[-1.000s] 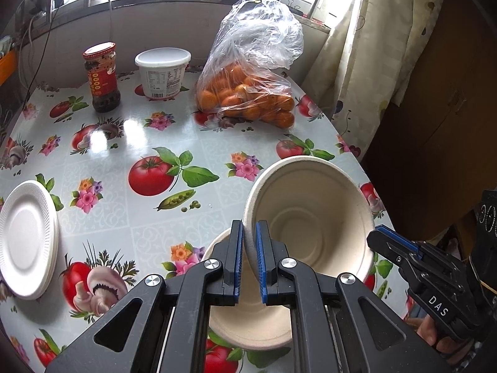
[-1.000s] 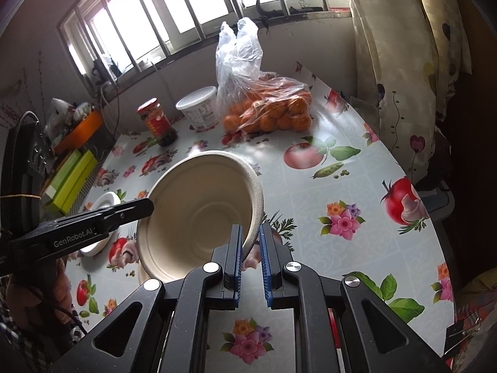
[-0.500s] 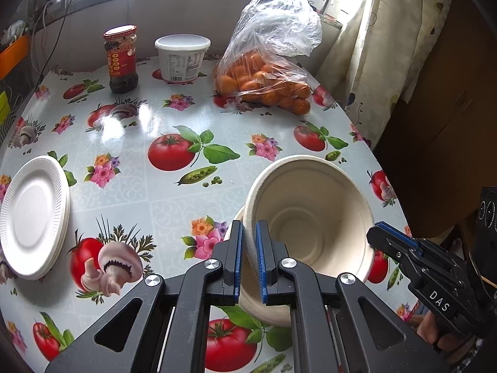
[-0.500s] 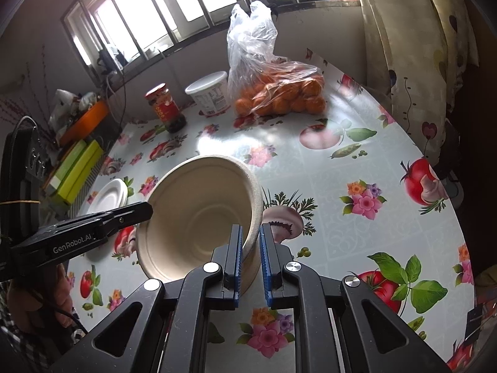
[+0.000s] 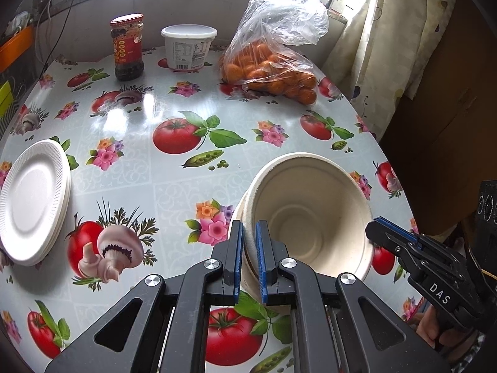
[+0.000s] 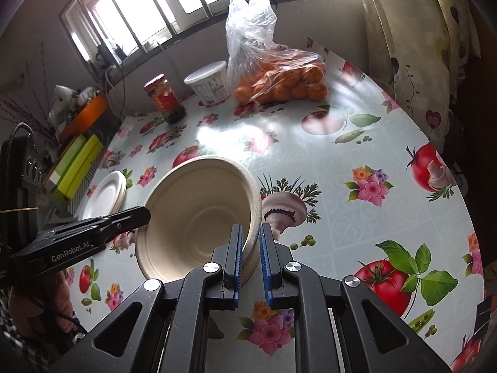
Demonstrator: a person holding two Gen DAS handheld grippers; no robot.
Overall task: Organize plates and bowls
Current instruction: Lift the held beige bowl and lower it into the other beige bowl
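While both grippers pinch its rim, the beige bowl (image 5: pixel 310 217) sits nested in a second bowl (image 5: pixel 245 214) at the table's (image 5: pixel 174 186) near edge.
Left gripper (image 5: pixel 248 261) and right gripper (image 6: pixel 250 264) are clamped on opposite sides; farther left lies a white plate stack (image 5: pixel 31 199); a jar (image 5: pixel 127 46), tub (image 5: pixel 188 46) and bag of oranges (image 5: pixel 273 62) stand by the window.

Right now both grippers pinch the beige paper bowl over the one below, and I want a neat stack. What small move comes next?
Probably ease the beige paper bowl straight down: it sits tilted, partly nested in the lower bowl, left gripper and right gripper clamping opposite rims.
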